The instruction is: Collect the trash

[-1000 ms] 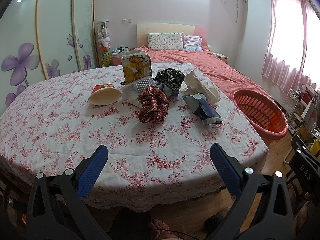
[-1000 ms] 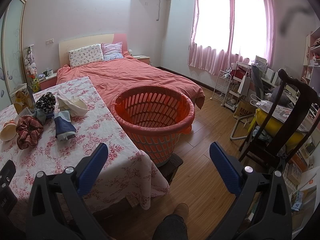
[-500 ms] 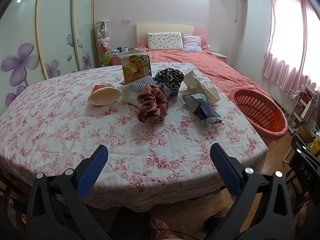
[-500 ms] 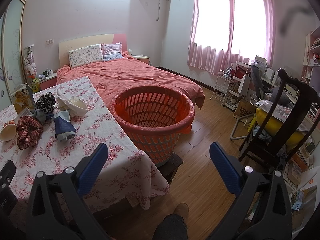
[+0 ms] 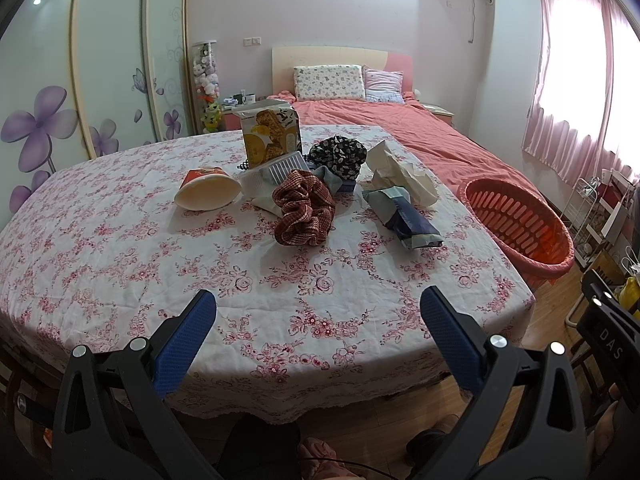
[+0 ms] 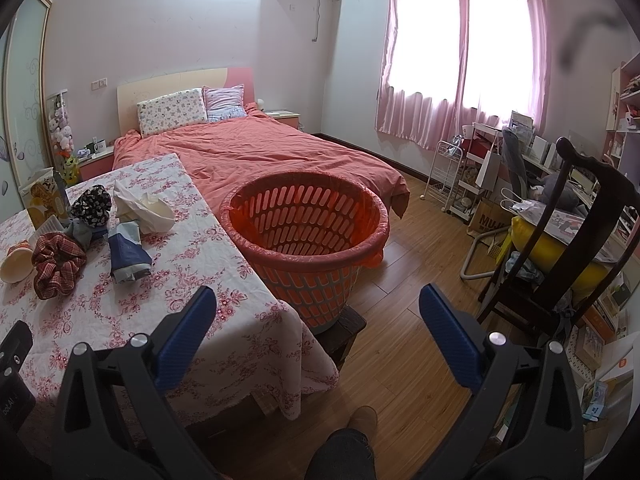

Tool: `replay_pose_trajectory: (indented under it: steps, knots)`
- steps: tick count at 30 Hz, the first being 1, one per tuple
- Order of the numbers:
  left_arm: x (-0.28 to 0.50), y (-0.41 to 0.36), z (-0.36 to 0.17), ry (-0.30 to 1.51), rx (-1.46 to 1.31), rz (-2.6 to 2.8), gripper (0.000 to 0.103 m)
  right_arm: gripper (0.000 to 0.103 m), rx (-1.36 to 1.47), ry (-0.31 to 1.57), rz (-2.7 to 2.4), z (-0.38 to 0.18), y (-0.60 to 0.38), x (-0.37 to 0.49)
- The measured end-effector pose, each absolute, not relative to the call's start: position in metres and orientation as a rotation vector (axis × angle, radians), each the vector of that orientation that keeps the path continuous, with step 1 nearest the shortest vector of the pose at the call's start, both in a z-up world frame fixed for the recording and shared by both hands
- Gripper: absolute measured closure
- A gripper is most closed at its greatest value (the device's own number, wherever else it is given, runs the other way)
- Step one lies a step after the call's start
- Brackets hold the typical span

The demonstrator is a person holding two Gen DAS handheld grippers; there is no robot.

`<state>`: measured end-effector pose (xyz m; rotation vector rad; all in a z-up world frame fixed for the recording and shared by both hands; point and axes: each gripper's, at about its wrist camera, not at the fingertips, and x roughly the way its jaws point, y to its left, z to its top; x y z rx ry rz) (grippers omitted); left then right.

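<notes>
On the floral tablecloth (image 5: 120,248) lie a tipped paper cup (image 5: 206,194), a snack box (image 5: 272,136), a clear plastic tray (image 5: 276,172), a crumpled white paper (image 5: 400,174) and a blue-grey wrapper (image 5: 406,218), beside a red checked scrunchie (image 5: 304,212) and a black patterned scrunchie (image 5: 338,154). My left gripper (image 5: 318,312) is open and empty above the table's near edge. My right gripper (image 6: 318,312) is open and empty, in front of the orange basket (image 6: 304,240), which stands on a low stool right of the table. The trash also shows in the right wrist view: wrapper (image 6: 128,254), paper (image 6: 142,206).
A bed with a coral cover (image 6: 260,156) stands behind the table and basket. A dark wooden chair (image 6: 560,240) and a cluttered desk are at the right. Wooden floor (image 6: 420,272) lies between basket and chair. A wardrobe with flower prints (image 5: 60,112) is at the left.
</notes>
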<state>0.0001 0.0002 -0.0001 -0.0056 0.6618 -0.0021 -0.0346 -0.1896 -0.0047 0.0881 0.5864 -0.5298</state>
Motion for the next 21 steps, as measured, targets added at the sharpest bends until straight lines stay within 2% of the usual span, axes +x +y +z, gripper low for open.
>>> replay_pose_trajectory:
  steps: [21]
  knots:
    - [0.0013,-0.0031,-0.0021,0.663,-0.006,-0.001,0.002,0.004,0.092,0.584,-0.521,-0.0051,-0.1885,-0.0339]
